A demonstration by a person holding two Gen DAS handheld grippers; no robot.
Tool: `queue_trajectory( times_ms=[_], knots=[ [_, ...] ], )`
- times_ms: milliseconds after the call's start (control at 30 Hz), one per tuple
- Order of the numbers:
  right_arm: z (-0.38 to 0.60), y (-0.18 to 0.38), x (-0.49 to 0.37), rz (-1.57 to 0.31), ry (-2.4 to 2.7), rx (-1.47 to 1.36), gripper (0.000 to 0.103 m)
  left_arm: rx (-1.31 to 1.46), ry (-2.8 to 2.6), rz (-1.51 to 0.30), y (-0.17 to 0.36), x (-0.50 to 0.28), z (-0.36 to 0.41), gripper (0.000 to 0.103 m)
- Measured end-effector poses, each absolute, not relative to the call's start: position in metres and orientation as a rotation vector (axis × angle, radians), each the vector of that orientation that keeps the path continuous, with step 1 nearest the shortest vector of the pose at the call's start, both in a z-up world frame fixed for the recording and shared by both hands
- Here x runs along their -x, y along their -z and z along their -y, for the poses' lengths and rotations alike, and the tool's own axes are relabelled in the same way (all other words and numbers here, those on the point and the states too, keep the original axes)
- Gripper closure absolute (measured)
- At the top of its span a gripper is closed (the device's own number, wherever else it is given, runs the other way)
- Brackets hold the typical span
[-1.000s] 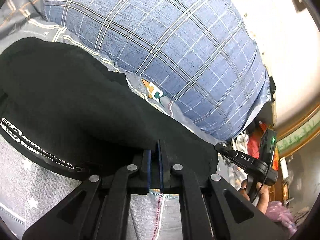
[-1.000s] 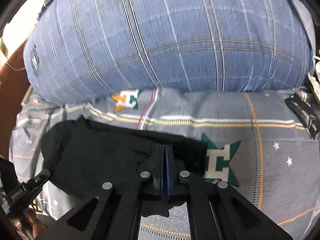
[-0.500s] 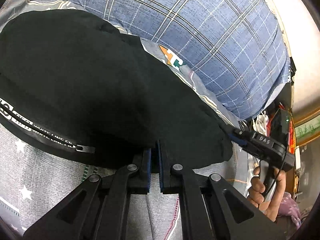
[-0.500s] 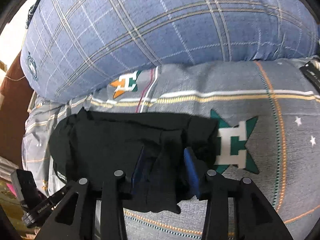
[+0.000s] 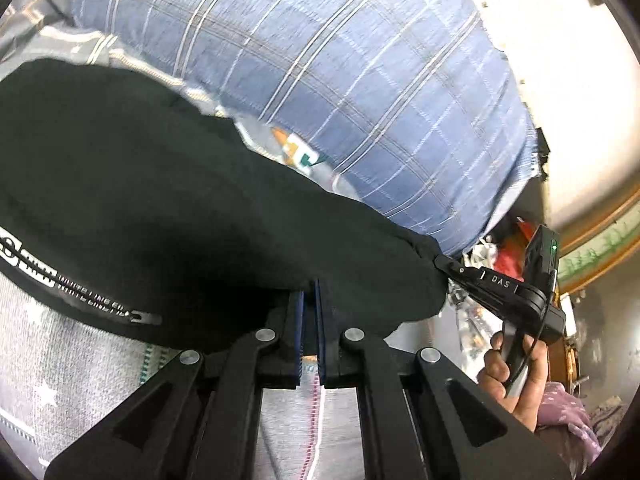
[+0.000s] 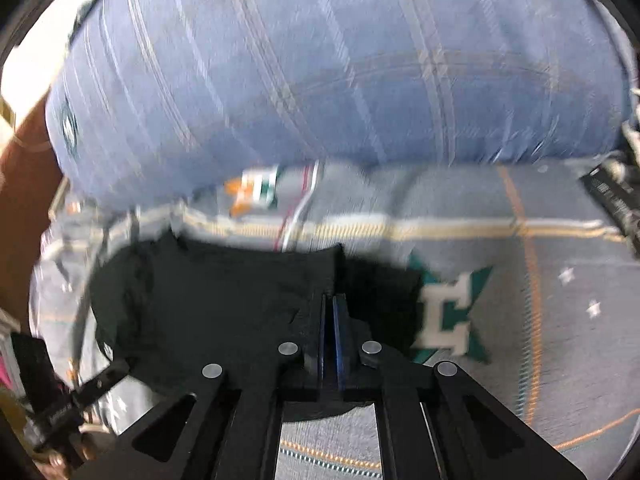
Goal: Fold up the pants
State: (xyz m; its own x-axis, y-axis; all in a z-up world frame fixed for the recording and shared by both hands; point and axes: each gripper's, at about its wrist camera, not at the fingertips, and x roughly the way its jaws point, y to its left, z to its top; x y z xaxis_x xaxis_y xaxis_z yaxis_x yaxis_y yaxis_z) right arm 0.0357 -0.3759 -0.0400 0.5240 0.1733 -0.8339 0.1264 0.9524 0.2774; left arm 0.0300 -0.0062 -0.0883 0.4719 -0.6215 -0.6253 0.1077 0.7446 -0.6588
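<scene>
Fingers of the left gripper (image 5: 309, 292) are clamped together on the near edge of the black pants (image 5: 180, 208), the dark cloth bunched over the blue pads. The pants lie as a folded bundle on a grey bedsheet (image 5: 60, 368) patterned with small stars, a white-lettered band running along the lower left hem. Behind the bundle rises a large blue plaid pillow (image 5: 340, 92), resting on the sheet and just beyond the far edge of the cloth. At the right of the left wrist view, the right gripper (image 5: 442, 261) pinches the far right tip of the same bundle, its handle held in a person's hand (image 5: 512, 376).

From the right wrist view, blurred, the right gripper (image 6: 330, 300) shows its fingers pressed together with black cloth of the pants (image 6: 208, 312) caught between them near the bundle's right end. The pants spread left from the fingers across the grey bedsheet (image 6: 540, 320), beside a green and white star emblem (image 6: 452, 316) printed on the sheet. The blue plaid pillow (image 6: 320, 72) fills the upper frame. At the lower left edge, part of the left gripper (image 6: 104, 380) meets the left end of the bundle.
</scene>
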Motion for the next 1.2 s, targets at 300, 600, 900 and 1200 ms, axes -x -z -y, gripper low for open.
queue_trajectory(
  times_ms=[300,600,900,1200],
  knots=[
    [0.380,0.092,-0.060,-1.186,0.071,-0.277,0.099,0.497,0.449,-1.231,0.147,-0.042,0.033,0.100],
    [0.353,0.033,-0.035,-0.938,0.014,-0.237,0.060,0.453,0.443,-1.093,0.089,-0.035,0.002,0.063],
    [0.224,0.045,-0.020,-0.908,-0.382,-0.214,0.059,0.588,0.214,-1.047,0.075,-0.058,-0.128,0.042],
    [0.117,0.107,-0.004,-1.014,-0.471,0.109,0.046,0.745,0.197,-1.159,0.120,-0.063,-0.164,0.043]
  ],
)
